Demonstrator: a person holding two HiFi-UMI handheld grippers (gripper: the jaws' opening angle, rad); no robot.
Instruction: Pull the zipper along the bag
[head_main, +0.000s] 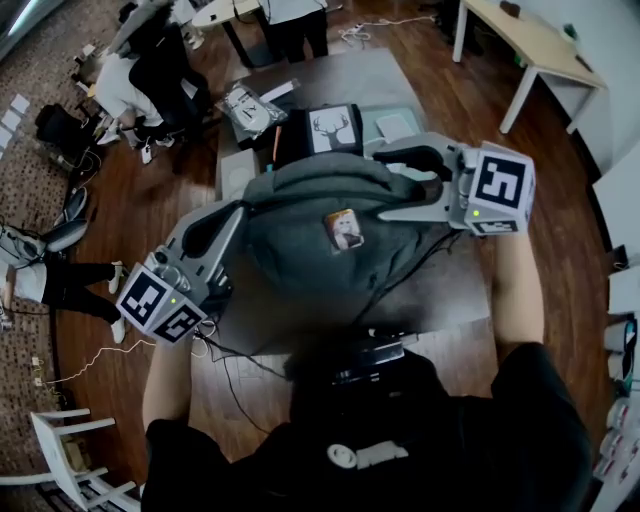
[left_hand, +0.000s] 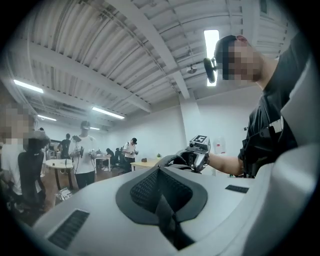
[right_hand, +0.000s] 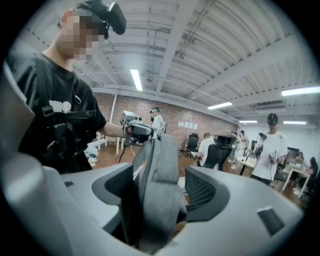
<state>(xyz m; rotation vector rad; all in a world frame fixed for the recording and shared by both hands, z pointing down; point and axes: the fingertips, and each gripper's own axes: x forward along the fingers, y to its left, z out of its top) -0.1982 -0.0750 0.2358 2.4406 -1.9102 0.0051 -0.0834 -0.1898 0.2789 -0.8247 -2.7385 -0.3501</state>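
**Grey bag between my two grippers**

The table (head_main: 455, 300) lies under the grey bag (head_main: 320, 250), which sits mid-scene. My right gripper (head_main: 380, 185) is spread at the bag's right end, with a fold of fabric between the jaws. My left gripper (head_main: 238, 208) is pressed together at the bag's left edge.

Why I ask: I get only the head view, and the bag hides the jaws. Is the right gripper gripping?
Observer: No. Its own view shows the right gripper open. A grey fold of the bag stands between its jaws, with one pad bare.
Operator: And the left?
Observer: The left gripper is shut on a thin dark strip. What that strip is I cannot tell.
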